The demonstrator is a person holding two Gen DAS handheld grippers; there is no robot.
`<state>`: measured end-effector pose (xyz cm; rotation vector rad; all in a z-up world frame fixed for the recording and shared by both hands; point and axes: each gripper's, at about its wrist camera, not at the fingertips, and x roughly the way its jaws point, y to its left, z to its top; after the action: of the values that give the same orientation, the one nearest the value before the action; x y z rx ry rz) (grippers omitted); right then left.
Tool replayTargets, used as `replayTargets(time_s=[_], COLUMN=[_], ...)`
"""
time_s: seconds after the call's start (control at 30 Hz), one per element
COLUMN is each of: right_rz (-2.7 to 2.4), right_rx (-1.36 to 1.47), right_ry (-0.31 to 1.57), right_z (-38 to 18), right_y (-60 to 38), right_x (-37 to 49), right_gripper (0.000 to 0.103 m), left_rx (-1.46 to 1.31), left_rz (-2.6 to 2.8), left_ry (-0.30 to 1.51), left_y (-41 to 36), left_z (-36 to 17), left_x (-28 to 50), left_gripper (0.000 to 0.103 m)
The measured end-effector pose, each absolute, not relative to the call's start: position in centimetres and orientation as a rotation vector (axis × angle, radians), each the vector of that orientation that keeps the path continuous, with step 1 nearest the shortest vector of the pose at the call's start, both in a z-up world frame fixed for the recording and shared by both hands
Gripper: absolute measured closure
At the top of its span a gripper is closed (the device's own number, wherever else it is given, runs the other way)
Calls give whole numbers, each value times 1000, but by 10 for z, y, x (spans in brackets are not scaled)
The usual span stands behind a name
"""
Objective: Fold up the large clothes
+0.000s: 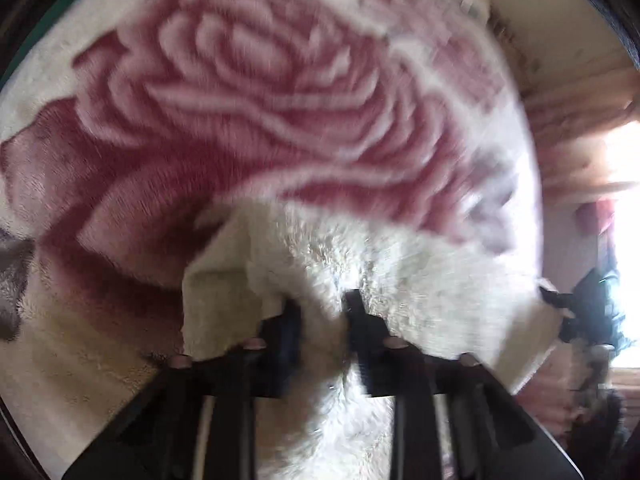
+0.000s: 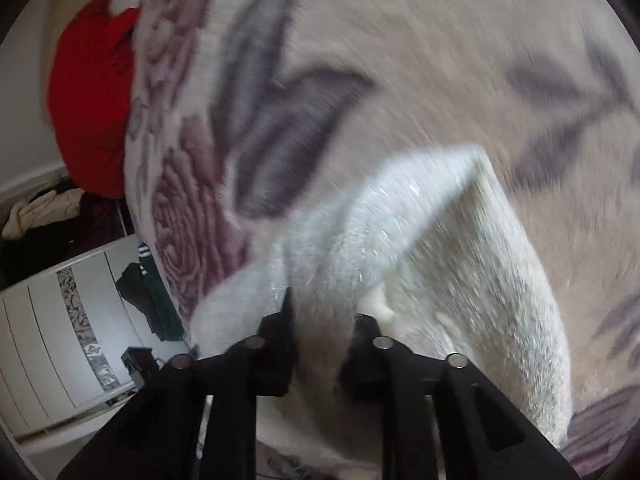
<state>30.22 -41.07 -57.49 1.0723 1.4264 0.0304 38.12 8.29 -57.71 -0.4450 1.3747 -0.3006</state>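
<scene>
**Blanket edge pinched by both tongs for a fold**

The blanket (image 1: 248,92) is a thick, fluffy cream plush printed with large dark-pink roses and grey-purple leaves; its underside shows as plain white pile. It is spread wide beneath both cameras and fills nearly all of each view, though what it lies on is hidden. A white fold of its edge (image 1: 360,264) is gathered up and carried over the printed face.

The left tongs (image 1: 322,304) are closed almost fully, with the white pile bunched between the pads. The right tongs (image 2: 324,308) are likewise nearly closed on a raised flap of the same white edge (image 2: 420,220), which stands up in a peak. No earlier picture is given, and both views are blurred.

For a clean fold, the two pinched points are best kept level and equally tensioned, so that the edge is laid straight across the roses rather than skewed. The pile is bulky and slippery, so a firm pinch is probably needed until the edge is set down.

Beyond the blanket, a red cloth (image 2: 92,100), a white cabinet (image 2: 48,320) and a dark garment (image 2: 148,296) are seen at the left of the right-hand view.
</scene>
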Motion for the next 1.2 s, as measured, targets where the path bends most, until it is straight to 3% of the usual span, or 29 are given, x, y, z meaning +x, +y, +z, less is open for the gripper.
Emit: replayTargets(time_s=[0.13,0.2,0.3,0.37,0.5,0.67,0.8,0.83,0.9,0.93,0.97,1.2], right_rz=[43,14,-77,-96,-48,-2,9,12,20,25,31,38], right_rx=[1053,1010,952,998,1085,1114,1139,1150,1156,1156,1149,1135], right_ry=[1298,1324,1354,1331,1310,1332,1391,1387,1383,1382,1386,1410], right_z=[-546,-554,-575,-580,-572,-572,-589,-590,-590,-590,-589,-595], right_y=[-418,-416,-419,-428,-438,-439,-434,-432,-429,-427,-426,-425], right_x=[334,345,345,337,317,295,289,289,288,288,288,288], right_gripper=[89,89,89,84,40,34,34,34,34,34,34,34], left_rx=[-522,-501,-548,-655,-659,-725,-899,-955,-1046,-1089,-1102,-708], left_rz=[-274,-208,-114,-165,-247,-284,-296,-310,-346,-380,-401,-367], left_ry=[1335,1332,1367,1410,1429,1496,1444,1408,1330,1280,1254,1543], left_y=[108,112,129,132,134,130,148,156,166,168,167,96], left_z=[-574,-584,-613,-623,-605,-606,-604,-600,-591,-586,-582,-619], left_x=[389,397,405,404,384,376,368,364,356,353,351,374], left_gripper=[93,100,100,100,99,99,98,91,44,16,9,9])
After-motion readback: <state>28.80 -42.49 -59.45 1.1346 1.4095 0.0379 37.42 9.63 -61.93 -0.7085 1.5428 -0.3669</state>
